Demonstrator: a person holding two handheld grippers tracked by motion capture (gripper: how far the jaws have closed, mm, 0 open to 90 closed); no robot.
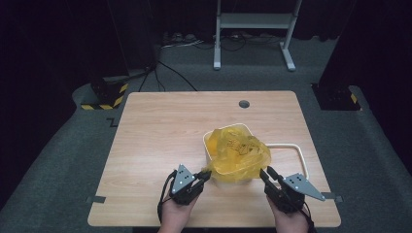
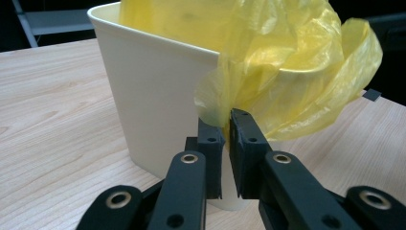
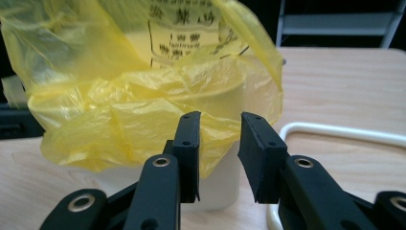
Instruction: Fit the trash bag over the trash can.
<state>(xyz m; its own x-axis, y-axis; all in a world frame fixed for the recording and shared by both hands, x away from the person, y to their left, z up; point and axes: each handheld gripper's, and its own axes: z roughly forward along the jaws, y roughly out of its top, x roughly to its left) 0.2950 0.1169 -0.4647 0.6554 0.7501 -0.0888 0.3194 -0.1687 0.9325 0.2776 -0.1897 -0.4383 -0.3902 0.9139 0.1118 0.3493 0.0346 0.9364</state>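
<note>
**Two handheld grippers working a yellow bag over a cream bin**

On a light wooden table (image 1: 160, 136), a small cream-coloured plastic waste bin (image 1: 210, 145) is standing upright, a little right of the middle and toward the person's side. A crinkled, translucent yellow plastic bag (image 1: 240, 155) with black printed lettering is sitting inside the bin and spilling over its rim on the near side and to the right. A white rounded-rectangle loop (image 1: 296, 150) is lying flat on the table just to the right of the bin, close against it.

Two hands are coming in from the bottom edge of the high view, each holding a black two-jaw gripper. The left gripper (image 1: 204, 175) is reaching up to the near left corner of the bin. In the left gripper view, its jaws are standing almost together, pinching a fold of the yellow bag where the plastic is hanging down over the bin's outer wall; the pads are pressing on the thin film.

The right gripper (image 1: 266, 174) is pointing at the near right side of the bag. In the right gripper view, its jaws are standing apart with a clear gap between them, gripping nothing; the draped edge of the bag is hanging just beyond the tips, with the white loop showing to the right.

A grey metal frame (image 1: 255, 22) is standing on the dark floor beyond the table.
</note>
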